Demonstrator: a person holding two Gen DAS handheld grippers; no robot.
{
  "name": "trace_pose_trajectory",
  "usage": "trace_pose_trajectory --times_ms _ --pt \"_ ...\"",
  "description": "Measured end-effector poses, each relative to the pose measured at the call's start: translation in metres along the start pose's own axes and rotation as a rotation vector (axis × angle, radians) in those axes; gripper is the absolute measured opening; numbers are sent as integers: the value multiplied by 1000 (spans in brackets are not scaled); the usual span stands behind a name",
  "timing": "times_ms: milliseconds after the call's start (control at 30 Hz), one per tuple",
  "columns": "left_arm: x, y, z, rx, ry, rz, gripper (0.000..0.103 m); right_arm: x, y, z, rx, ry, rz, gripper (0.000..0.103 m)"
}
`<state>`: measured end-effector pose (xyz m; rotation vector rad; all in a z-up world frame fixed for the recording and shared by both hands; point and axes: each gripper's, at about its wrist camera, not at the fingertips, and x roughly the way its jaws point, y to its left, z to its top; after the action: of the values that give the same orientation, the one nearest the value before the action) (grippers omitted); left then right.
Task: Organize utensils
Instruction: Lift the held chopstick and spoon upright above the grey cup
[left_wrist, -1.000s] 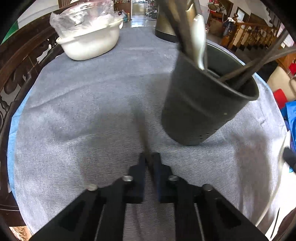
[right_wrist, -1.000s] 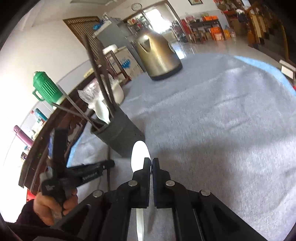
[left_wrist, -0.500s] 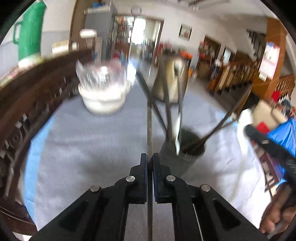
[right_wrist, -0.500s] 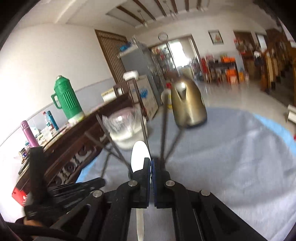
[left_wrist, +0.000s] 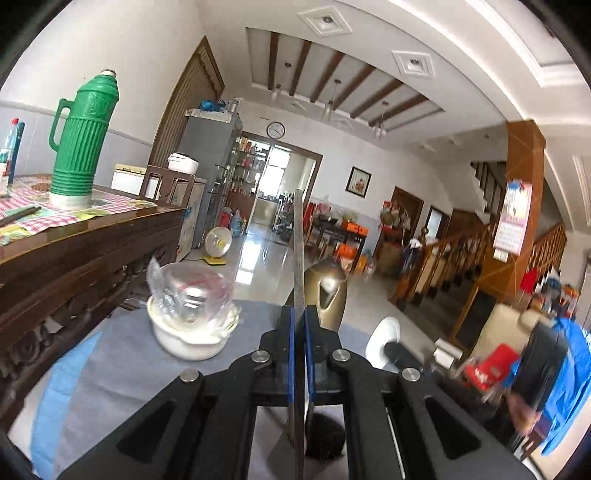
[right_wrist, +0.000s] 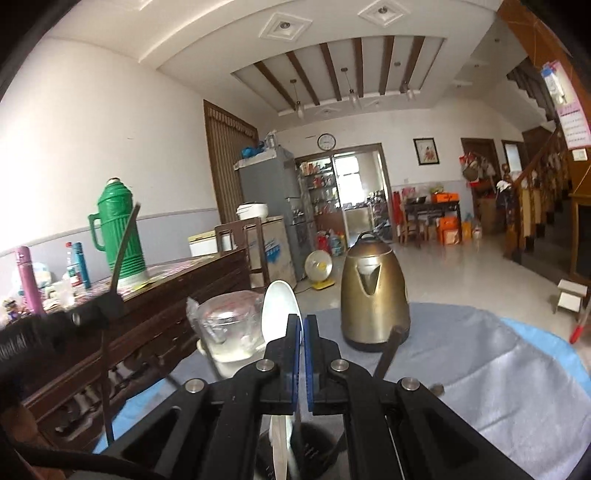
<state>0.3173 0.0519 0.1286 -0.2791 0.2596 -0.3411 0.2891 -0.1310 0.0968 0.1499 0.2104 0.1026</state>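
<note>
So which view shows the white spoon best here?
The right wrist view: the white spoon sits clamped in the right gripper, bowl rising above the fingertips and handle running down below. The left wrist view catches only its bowl at the side, while the left gripper holds a chopstick.

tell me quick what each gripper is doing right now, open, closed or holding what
Left gripper: closed on a thin dark chopstick.
Right gripper: closed on a white spoon.
</note>
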Motion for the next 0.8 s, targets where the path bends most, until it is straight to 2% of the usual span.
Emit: trace_pose_trajectory --times_ms 233,400,500,667,800 --pt "43 -5 -2 -85 -18 -24 5 22 -11 -10 -14 7 -5 2" --pt "48 -8 1 -140 -70 -63 5 30 -10 -14 -33 8 -3 2" --pt "49 -16 0 -89 -96 -42 5 28 -16 -17 -19 5 5 2" --pt "68 -14 -21 -81 -40 -15 5 35 -15 -22 -6 13 15 2" --pt "67 -19 -34 -29 -58 4 5 40 -9 -29 -29 23 17 2"
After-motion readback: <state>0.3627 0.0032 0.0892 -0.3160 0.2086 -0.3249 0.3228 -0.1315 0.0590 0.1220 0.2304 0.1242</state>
